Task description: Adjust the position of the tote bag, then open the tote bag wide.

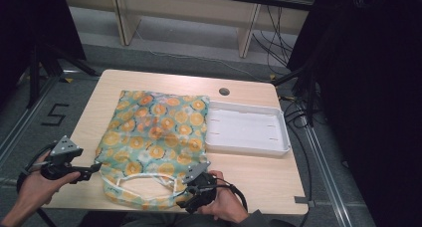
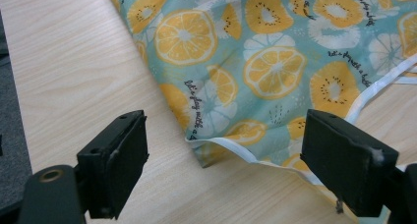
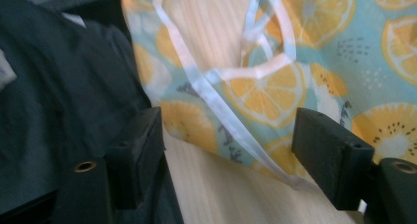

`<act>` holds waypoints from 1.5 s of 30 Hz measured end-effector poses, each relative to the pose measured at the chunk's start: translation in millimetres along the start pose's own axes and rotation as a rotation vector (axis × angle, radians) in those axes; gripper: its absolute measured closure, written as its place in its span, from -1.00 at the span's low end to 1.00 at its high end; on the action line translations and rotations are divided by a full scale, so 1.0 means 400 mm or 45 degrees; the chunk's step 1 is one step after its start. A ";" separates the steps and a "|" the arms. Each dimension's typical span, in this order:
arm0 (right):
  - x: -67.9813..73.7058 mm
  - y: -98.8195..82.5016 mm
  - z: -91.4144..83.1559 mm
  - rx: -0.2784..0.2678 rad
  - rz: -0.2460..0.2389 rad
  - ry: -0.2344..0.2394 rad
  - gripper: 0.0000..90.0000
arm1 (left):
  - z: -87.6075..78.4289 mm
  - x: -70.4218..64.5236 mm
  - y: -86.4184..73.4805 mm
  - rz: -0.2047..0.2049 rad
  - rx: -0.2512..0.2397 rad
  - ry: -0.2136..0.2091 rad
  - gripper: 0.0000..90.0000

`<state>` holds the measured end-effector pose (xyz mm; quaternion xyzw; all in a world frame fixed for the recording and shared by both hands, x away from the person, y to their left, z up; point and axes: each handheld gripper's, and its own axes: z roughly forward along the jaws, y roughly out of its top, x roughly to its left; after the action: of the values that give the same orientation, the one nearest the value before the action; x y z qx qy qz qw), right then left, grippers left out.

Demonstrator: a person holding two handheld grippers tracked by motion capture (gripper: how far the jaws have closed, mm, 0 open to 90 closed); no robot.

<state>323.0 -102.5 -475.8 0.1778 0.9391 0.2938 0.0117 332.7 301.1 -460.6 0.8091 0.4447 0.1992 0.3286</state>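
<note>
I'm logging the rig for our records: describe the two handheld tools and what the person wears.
Each tool, left tool and right tool, is black, topped by a grey three-cornered plate, with a black cable looping behind. The jaws are blocky black pads, with screw holes at their bases. A dark sleeve shows at the right wrist; the left forearm is bare.

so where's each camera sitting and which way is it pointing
High view: above the person's side, looking forward and down at the wooden table; both hands show.
Left gripper view: on left gripper, facing the orange-slice-print fabric bag.
Right gripper view: on right gripper, facing the bag's white trim.
All share the bag.
</note>
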 end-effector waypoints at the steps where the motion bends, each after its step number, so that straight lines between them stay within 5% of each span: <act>1: 0.001 0.000 0.003 0.022 -0.026 -0.015 -0.11 | 0.000 0.000 0.000 0.000 0.000 0.000 -0.62; 3: 0.002 0.000 0.005 0.059 -0.080 -0.028 0.31 | 0.002 -0.003 -0.002 -0.032 -0.032 -0.008 -0.62; 5: 0.000 0.000 0.000 0.065 -0.112 -0.003 0.69 | -0.003 0.004 -0.003 0.007 0.008 -0.011 -0.62; 7: -0.002 -0.002 -0.005 0.056 -0.125 0.002 0.95 | 0.001 -0.001 -0.003 -0.033 -0.030 -0.007 -0.62; 8: 0.000 -0.005 -0.010 0.063 -0.095 0.015 1.00 | -0.006 0.004 0.000 0.011 0.015 0.003 -0.62; 10: -0.001 -0.007 -0.013 0.052 -0.110 0.035 1.00 | 0.001 -0.002 -0.001 -0.024 -0.020 0.006 -0.62; 18: 0.001 0.001 -0.018 0.041 -0.123 0.033 1.00 | -0.002 -0.004 0.003 0.028 -0.003 -0.006 -0.62; 27: 0.007 0.012 -0.034 -0.025 -0.083 0.025 1.00 | -0.007 -0.004 0.001 0.003 -0.024 -0.002 -0.62; 29: 0.007 0.015 -0.034 -0.019 -0.129 0.016 1.00 | -0.009 0.000 0.002 0.036 0.001 -0.009 -0.62; 32: 0.012 0.024 -0.044 -0.048 -0.117 0.003 1.00 | -0.005 -0.004 0.001 0.005 -0.021 -0.004 -0.62; 37: -0.016 0.046 -0.097 -0.202 -0.089 -0.062 1.00 | -0.012 -0.002 0.006 0.038 -0.037 -0.030 -0.62; 41: -0.059 0.088 -0.135 -0.289 -0.059 -0.144 1.00 | -0.010 -0.017 0.011 -0.048 -0.153 -0.113 -0.63; 45: -0.124 0.133 -0.134 -0.335 -0.022 -0.208 1.00 | -0.011 -0.034 0.017 -0.066 -0.200 -0.196 -0.64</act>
<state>380.1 -108.3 -406.0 0.1899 0.8900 0.3986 0.1138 326.8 288.3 -452.9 0.7820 0.4219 0.1621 0.4291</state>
